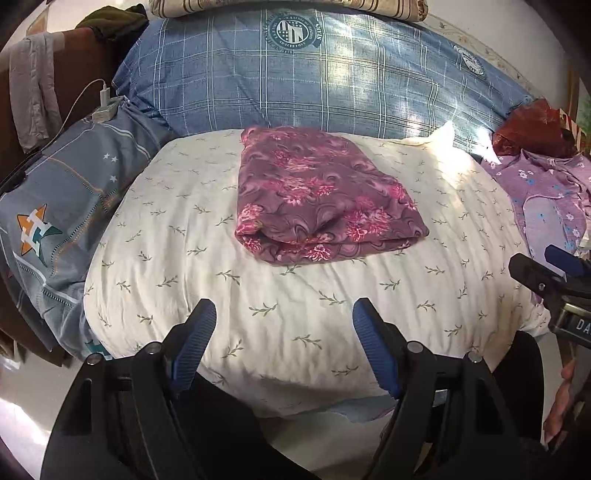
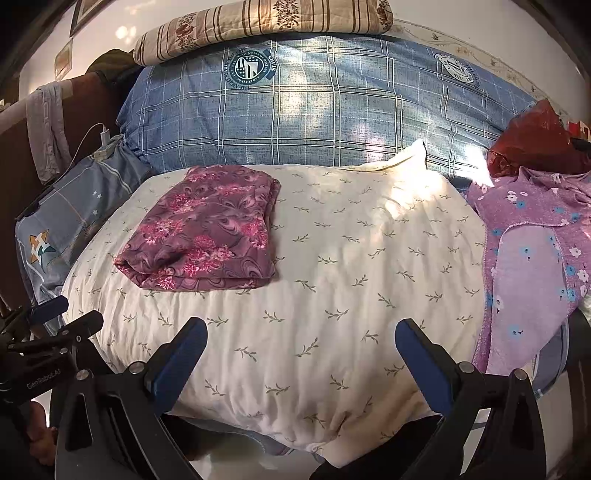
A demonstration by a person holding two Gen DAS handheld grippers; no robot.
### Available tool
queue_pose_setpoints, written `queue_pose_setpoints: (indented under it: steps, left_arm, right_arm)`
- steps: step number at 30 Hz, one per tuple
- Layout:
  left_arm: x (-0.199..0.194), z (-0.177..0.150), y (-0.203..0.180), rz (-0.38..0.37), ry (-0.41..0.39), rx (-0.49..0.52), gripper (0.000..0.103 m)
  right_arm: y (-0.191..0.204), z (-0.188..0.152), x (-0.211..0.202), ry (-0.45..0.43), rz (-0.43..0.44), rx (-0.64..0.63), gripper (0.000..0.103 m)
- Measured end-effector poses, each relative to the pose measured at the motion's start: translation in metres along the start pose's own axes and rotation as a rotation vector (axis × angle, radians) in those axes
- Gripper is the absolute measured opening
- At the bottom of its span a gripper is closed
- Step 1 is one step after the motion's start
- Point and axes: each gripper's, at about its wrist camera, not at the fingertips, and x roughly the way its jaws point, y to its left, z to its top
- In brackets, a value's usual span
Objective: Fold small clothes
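A maroon flowered garment (image 1: 317, 195) lies folded into a neat rectangle on the cream leaf-print quilt (image 1: 184, 280); it also shows in the right wrist view (image 2: 207, 232), left of centre. My left gripper (image 1: 284, 314) is open and empty, held back over the quilt's near edge, well short of the folded garment. My right gripper (image 2: 301, 332) is open and empty, over the quilt's near edge, to the right of the garment. A purple flowered garment (image 2: 532, 258) lies unfolded at the right; it also shows in the left wrist view (image 1: 546, 199).
A large blue plaid duvet (image 2: 314, 118) is piled behind the quilt, with a striped pillow (image 2: 258, 22) on top. A grey-blue pillow (image 1: 62, 206) with a charger (image 1: 107, 107) lies left. A red bag (image 2: 535, 136) sits far right.
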Motion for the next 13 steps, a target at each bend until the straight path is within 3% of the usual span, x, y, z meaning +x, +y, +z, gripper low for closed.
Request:
queue_pose_setpoints:
  steps: [8,13]
  left_arm:
    - [0.0,-0.004,-0.003,0.052,0.004,0.073,0.082]
    - [0.005,-0.01,-0.008,0.073,0.025,0.122,0.082]
  right_arm:
    - [0.011,0.003,0.019,0.083,-0.034,-0.15,0.102]
    - [0.018,0.003,0.023,0.091,-0.056,-0.24,0.102]
